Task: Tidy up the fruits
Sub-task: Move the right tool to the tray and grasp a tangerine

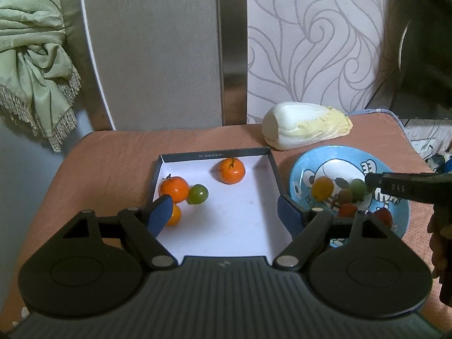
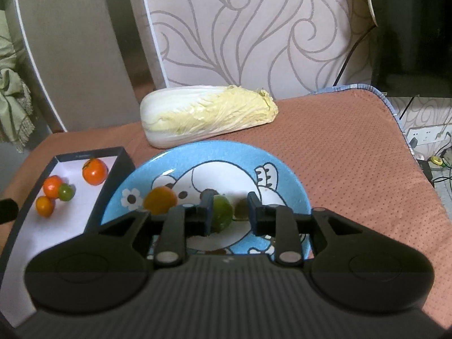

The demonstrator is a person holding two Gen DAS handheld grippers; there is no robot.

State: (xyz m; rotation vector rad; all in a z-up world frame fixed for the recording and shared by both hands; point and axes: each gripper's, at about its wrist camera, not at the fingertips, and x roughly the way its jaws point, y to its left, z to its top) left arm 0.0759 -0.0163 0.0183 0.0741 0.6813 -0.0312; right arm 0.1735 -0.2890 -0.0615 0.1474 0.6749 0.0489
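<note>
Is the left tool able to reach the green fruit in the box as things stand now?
Probably yes. The left tool is open over the box, and the green fruit lies just ahead near its left finger, touching an orange one; nothing covers it.

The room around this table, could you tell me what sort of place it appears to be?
Probably a home living or dining room. Swirl-patterned wallpaper covers the wall, a tied-back green curtain hangs at the left, and a napa cabbage lies on the cloth-covered table beside a cartoon plate.
</note>
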